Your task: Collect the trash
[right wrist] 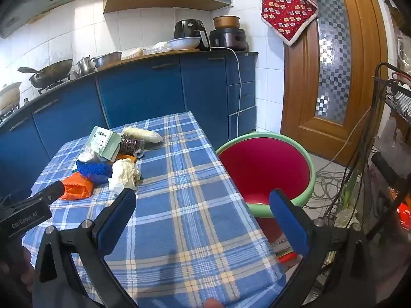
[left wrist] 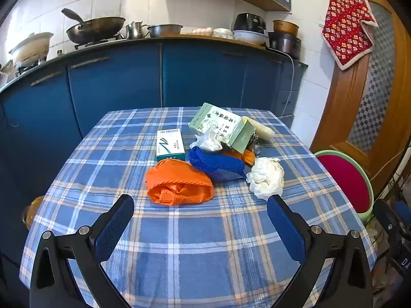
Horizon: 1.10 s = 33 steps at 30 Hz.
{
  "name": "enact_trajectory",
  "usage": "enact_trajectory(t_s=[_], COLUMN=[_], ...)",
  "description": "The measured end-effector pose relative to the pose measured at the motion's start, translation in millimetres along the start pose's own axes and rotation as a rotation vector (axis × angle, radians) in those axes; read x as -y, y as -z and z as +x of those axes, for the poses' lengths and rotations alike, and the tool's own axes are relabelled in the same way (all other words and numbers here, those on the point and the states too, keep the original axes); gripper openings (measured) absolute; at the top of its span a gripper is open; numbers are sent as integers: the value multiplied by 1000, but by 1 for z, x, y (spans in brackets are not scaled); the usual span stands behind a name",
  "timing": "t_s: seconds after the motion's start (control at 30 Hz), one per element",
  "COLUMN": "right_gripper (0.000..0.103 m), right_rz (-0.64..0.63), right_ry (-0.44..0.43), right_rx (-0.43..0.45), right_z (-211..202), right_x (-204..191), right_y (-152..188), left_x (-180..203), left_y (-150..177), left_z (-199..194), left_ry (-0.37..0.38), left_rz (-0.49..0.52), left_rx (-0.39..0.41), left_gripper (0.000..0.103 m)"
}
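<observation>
A pile of trash lies on the blue plaid table point(left wrist: 205, 243): an orange mesh cloth point(left wrist: 178, 182), a blue mesh cloth point(left wrist: 215, 163), a crumpled white tissue point(left wrist: 265, 177), a green-white carton point(left wrist: 223, 127), a small teal-white box point(left wrist: 170, 145) and another tissue wad point(left wrist: 209, 141). My left gripper point(left wrist: 200, 202) is open and empty, just short of the orange cloth. My right gripper point(right wrist: 203, 200) is open and empty over the table's right edge. In the right wrist view the pile point(right wrist: 108, 164) lies to the left, with the white tissue point(right wrist: 124, 175) nearest my left finger.
A red basin with a green rim point(right wrist: 264, 172) stands on the floor right of the table; it also shows in the left wrist view point(left wrist: 346, 179). A pale long roll point(right wrist: 142, 134) lies behind the pile. Blue kitchen cabinets point(left wrist: 154, 77) stand behind. Cables and a wire rack point(right wrist: 390, 97) are at the right.
</observation>
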State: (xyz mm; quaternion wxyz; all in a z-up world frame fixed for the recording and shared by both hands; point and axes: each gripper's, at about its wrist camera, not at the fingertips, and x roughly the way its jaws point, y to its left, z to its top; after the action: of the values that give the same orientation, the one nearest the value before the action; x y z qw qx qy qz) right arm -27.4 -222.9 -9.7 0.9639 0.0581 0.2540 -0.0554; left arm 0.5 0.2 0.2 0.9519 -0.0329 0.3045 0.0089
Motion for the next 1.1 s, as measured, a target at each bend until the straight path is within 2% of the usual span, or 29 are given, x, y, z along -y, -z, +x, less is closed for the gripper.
enact_trajectory(t_s=[1.1], right_gripper=[102], right_rz=[5], right_ry=[-1], right_rx=[4], right_z=[-2], right_x=[1], right_y=[0], left_x=[-4], left_y=[-1], left_z=[-2], left_ry=[2], left_rz=[-21], left_rx=[7], left_gripper=[103])
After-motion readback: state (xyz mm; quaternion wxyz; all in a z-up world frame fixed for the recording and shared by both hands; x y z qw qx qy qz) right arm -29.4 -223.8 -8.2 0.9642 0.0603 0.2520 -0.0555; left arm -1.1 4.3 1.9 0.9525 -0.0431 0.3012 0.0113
